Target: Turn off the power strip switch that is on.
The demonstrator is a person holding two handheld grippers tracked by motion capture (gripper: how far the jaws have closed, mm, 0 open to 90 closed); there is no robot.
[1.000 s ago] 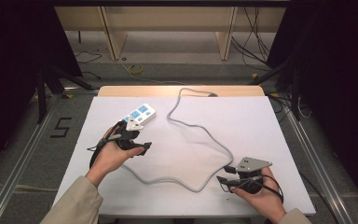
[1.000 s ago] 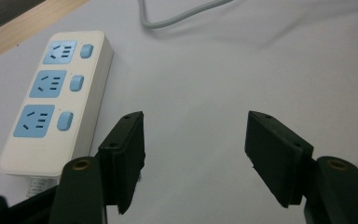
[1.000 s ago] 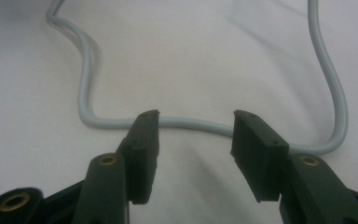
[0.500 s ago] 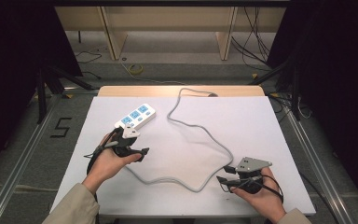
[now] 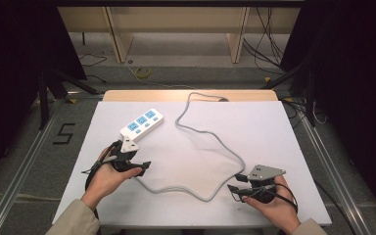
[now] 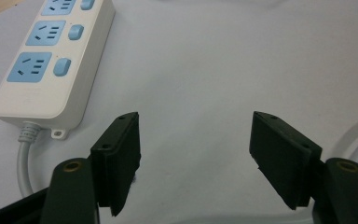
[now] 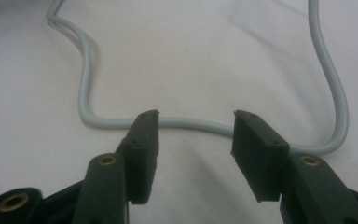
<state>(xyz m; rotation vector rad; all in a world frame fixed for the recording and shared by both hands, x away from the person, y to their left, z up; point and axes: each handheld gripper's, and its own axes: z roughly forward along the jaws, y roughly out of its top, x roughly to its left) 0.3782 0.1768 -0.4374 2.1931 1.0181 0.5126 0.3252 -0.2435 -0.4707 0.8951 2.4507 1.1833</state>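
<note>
White power strip (image 5: 142, 124) lay flat on the counter (image 5: 274, 127), left of centre toward the far side, angled, three blue sockets up. In the left gripper view the power strip (image 6: 51, 56) sat upper left, sockets each with a blue switch beside it, its near end just ahead of the left jaw and not touching it. Grey cord (image 5: 210, 142) left the strip's near end, ran under the left hand, looped across the near middle of the counter, then snaked up to the far edge. Left gripper (image 5: 136, 159) sat just near of the strip's end, jaws wide apart after having just been opening further, bare counter between them; left gripper (image 6: 193, 158) held nothing. Right gripper (image 5: 235, 183) rested at the near right of the counter, jaws parted. In the right gripper view the right gripper (image 7: 193, 154) had the cord (image 7: 191, 123) crossing just beyond its tips, pads not pressing on it.
</note>
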